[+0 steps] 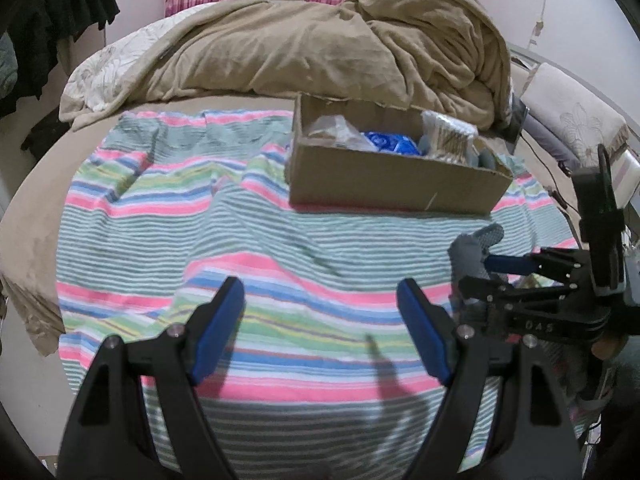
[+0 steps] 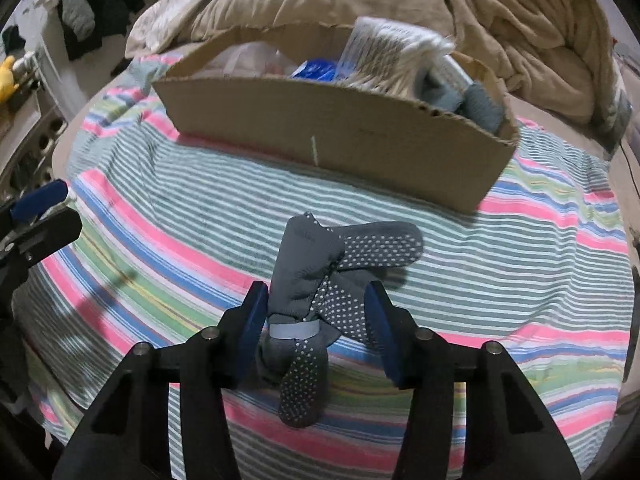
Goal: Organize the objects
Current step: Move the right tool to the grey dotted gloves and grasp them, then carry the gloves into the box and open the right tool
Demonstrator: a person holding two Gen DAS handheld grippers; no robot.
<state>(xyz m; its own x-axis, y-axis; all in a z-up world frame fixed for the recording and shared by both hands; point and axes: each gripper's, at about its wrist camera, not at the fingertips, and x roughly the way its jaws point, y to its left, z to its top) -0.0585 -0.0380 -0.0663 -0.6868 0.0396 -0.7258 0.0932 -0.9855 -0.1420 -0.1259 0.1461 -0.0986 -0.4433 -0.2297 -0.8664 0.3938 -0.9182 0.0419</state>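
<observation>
Right wrist view looks down on a bundle of grey socks (image 2: 316, 280), soft knit with white grip dots on the soles and a pale band around the middle, lying on a striped towel (image 2: 160, 216) of pink, green, blue and white terry. The right gripper (image 2: 318, 322) has its blue-padded fingers spread on either side of the bundle; the left pad lies against the fabric, the right pad stands just apart from it, so it is not clamped. Beyond the socks sits an open cardboard box (image 2: 320, 132) with a ragged torn rim, holding a blue packet (image 2: 314, 69), a clear crinkled pack of cotton swabs (image 2: 384, 56) and more grey knit items at its right end. From the left wrist view, the left gripper (image 1: 320, 330) hangs over bare towel, fingers spread wide with nothing between them. A rumpled tan blanket (image 1: 320, 40) is heaped behind the box.
</observation>
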